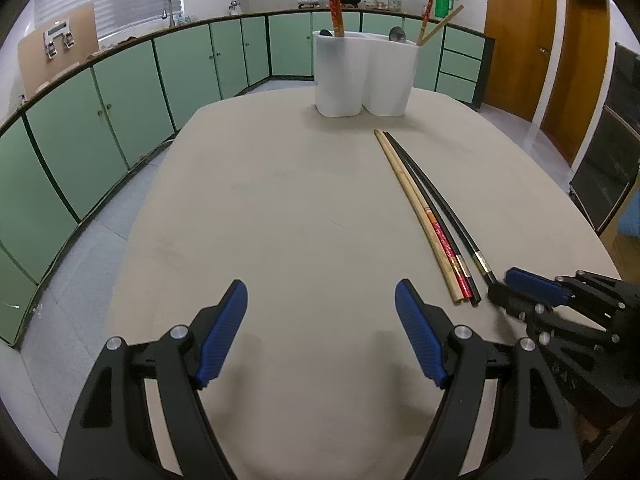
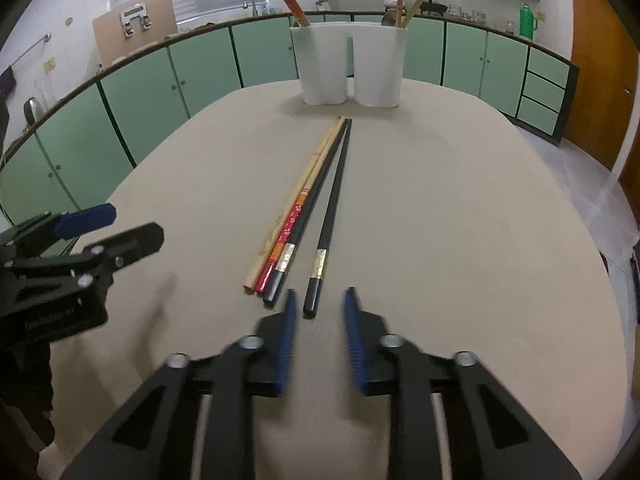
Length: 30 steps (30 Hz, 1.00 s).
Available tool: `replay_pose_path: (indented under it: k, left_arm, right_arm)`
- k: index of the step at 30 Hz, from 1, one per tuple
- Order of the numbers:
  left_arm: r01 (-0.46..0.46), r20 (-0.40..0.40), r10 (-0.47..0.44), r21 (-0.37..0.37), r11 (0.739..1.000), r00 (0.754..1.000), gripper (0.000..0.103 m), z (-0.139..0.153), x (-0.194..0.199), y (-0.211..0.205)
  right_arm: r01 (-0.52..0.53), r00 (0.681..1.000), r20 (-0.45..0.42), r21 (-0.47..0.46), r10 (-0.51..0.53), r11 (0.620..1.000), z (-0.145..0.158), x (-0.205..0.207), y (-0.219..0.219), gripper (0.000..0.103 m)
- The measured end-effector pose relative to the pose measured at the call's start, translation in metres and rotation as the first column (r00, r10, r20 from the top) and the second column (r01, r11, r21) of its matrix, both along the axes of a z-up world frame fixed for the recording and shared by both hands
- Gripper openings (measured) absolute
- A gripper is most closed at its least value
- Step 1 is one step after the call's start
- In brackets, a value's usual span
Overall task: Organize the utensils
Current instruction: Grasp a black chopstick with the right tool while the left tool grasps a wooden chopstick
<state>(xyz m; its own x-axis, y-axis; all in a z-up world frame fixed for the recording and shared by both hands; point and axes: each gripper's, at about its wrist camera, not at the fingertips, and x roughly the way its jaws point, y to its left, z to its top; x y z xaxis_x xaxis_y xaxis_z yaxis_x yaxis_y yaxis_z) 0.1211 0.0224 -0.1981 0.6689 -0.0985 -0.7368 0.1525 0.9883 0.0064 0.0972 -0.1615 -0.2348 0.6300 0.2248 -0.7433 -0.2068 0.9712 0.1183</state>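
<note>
Nearest in, the right tongs (image 2: 320, 304) sit low over the counter (image 2: 460, 220), jaws parted and lined up on the butt end of a lone black chopstick (image 2: 332, 216); nothing is pinched yet, the tip of that stick lying just ahead of the gap between the blue pads. So the step in hand looks like the pick-up of one more chopstick for the holder (image 2: 348, 64), the white two-cup stand at the far end of the counter, which already has red and bamboo sticks and a spoon poking out of it. Just left of the black stick lie three more, bunched together and touching along their length: a bamboo one (image 2: 296, 196), a red patterned one (image 2: 286, 240) and a second black one (image 2: 316, 192). All four point toward the holder, their far tips nearly meeting. The left tongs (image 1: 320, 332) hover off to the side over bare counter, spread wide and carrying nothing. I'd say the next move calls for easing forward a touch so the pads straddle the stick's thick end, then closing square on it; it's thin and flat on the surface, so the pads need to come right down. The bunched trio is the main nuisance, since the left pad could nudge the black one beside it. The path to the holder looks open otherwise.
</note>
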Motion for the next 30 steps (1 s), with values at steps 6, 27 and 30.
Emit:
replay_pose_path:
  k: [6,27,30]
  left_arm:
    - [0.027,-0.021,-0.027,-0.021,0.999,0.999,0.074,-0.006,0.001,-0.015]
    - [0.047,-0.084,-0.047,-0.005,0.999,0.995,0.075,-0.028,0.015,-0.052]
    - [0.025,-0.082,-0.025,0.003,1.000,0.996,0.075,-0.028,0.014,-0.045]
  right_arm:
    - [0.028,1.000,0.004,0.005,-0.028,1.000,0.002,-0.002,-0.015,0.006]
    - [0.062,0.998,-0.001,0.037,-0.062,0.997,-0.002,0.000,-0.039,0.006]
    - [0.059,0.998,-0.001,0.037,-0.059,0.998,-0.002,0.000,-0.039,0.007]
